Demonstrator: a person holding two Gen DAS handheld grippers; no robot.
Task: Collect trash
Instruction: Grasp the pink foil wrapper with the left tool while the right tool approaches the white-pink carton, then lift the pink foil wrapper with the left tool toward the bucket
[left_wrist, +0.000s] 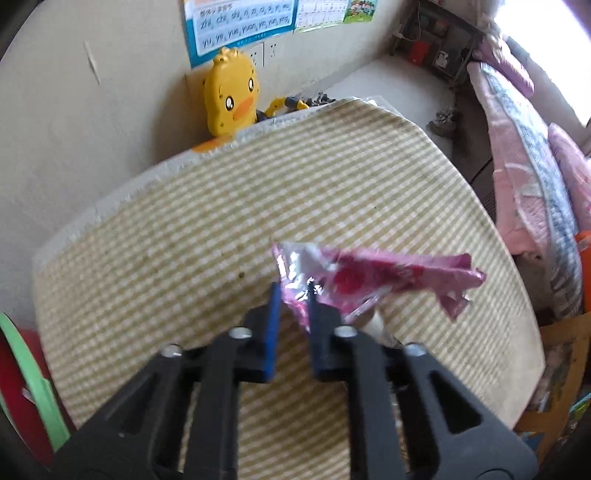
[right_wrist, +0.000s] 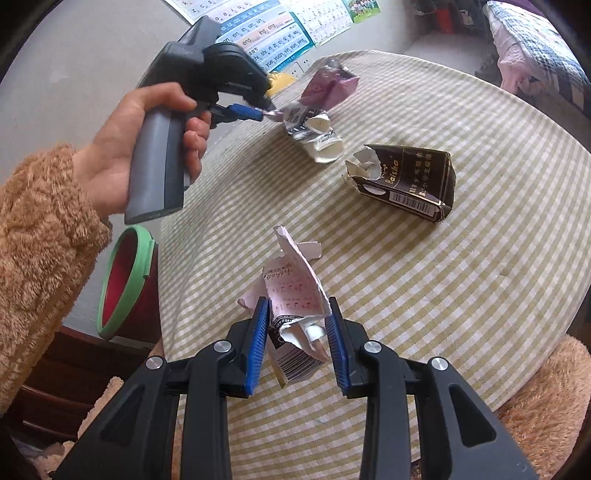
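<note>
My left gripper (left_wrist: 293, 290) is shut on a pink and silver foil wrapper (left_wrist: 388, 277), pinched at its near end. In the right wrist view the same left gripper (right_wrist: 264, 112), held by a hand (right_wrist: 122, 155), grips the pink wrapper (right_wrist: 328, 85) over the far side of the table. My right gripper (right_wrist: 297, 317) is shut on a crumpled paper (right_wrist: 295, 291), printed in pink, with a barcoded scrap under it. A crushed dark cigarette pack (right_wrist: 406, 184) and a crumpled white wrapper (right_wrist: 323, 146) lie on the checked tablecloth (right_wrist: 461, 295).
A red bin with a green rim (right_wrist: 125, 280) stands off the table's left edge and shows as the bin (left_wrist: 22, 369) low on the left. A yellow duck toy (left_wrist: 231, 96) leans on the wall behind the table. A bed with pink quilts (left_wrist: 524, 184) is to the right.
</note>
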